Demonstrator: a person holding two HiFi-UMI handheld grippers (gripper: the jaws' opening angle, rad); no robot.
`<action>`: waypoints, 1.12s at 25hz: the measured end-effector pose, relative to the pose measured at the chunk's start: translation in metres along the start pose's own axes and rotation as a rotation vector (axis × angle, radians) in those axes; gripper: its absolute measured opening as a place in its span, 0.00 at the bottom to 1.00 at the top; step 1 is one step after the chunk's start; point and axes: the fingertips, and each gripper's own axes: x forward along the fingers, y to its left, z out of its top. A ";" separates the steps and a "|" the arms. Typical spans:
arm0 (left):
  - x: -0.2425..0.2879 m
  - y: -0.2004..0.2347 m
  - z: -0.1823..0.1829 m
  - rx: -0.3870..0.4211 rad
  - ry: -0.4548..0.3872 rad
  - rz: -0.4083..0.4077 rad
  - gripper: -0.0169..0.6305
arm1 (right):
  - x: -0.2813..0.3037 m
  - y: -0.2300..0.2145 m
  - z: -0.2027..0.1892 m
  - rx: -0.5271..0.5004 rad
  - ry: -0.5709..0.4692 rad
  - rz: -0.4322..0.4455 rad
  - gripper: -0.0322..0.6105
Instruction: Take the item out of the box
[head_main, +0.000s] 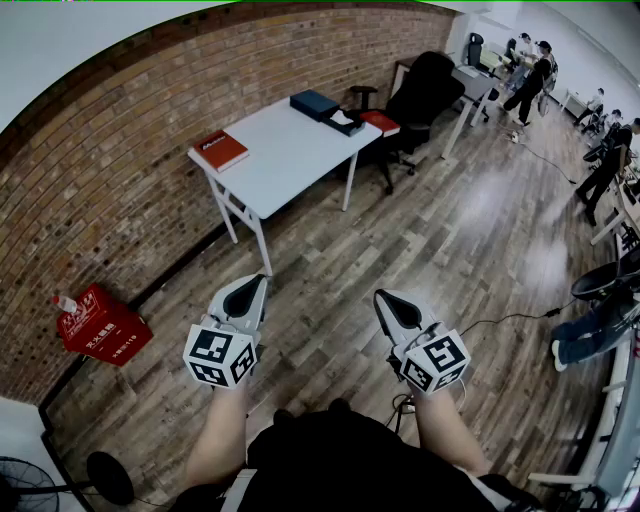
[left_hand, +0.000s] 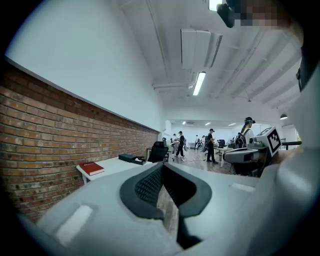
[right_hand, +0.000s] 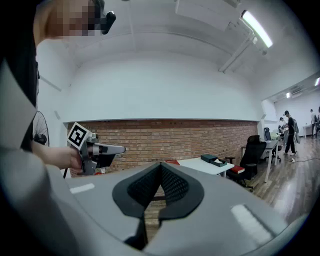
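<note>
Jaws of the left gripper (left_hand: 162, 166) are pressed together at the tips. Nothing sits between the black ribbed pads, and only wooden planks show through the slit lower down. The right gripper (right_hand: 161, 165) is clenched in the same way and is just as empty. The person holds both level and side by side in front of the body, apart from each other, above the plank floor (head_main: 480, 250).

Farther out, a white table (head_main: 290, 165) stands beside a brick wall (head_main: 120, 170), well apart from both grippers. The box (head_main: 314, 103), flat and dark blue-green, lies at the table's far end. Just beside it, nearer the table's corner, is an open black tray (head_main: 351, 127) with a pale patch (head_main: 342, 118) inside. That patch may be the item, but it is too small to tell. A red book (head_main: 222, 150) lies at the table's near end on the wall side, well apart from the box.

Past the table's far corner there is a flat red object (head_main: 381, 122), and behind it a black office chair (head_main: 422, 92). On the person's left, a red crate (head_main: 100, 328) sits on the floor at the foot of the wall. At the far end of the room, several people (head_main: 530, 80) stand among desks.
</note>
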 end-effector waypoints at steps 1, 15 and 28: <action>0.001 -0.004 0.000 -0.011 -0.003 -0.004 0.04 | -0.004 -0.003 0.000 0.003 -0.001 0.001 0.05; 0.023 -0.075 -0.010 -0.034 0.009 -0.009 0.04 | -0.075 -0.024 -0.026 0.038 0.009 0.159 0.05; 0.067 -0.078 -0.050 -0.105 0.061 0.008 0.04 | -0.056 -0.052 -0.069 0.127 0.113 0.218 0.05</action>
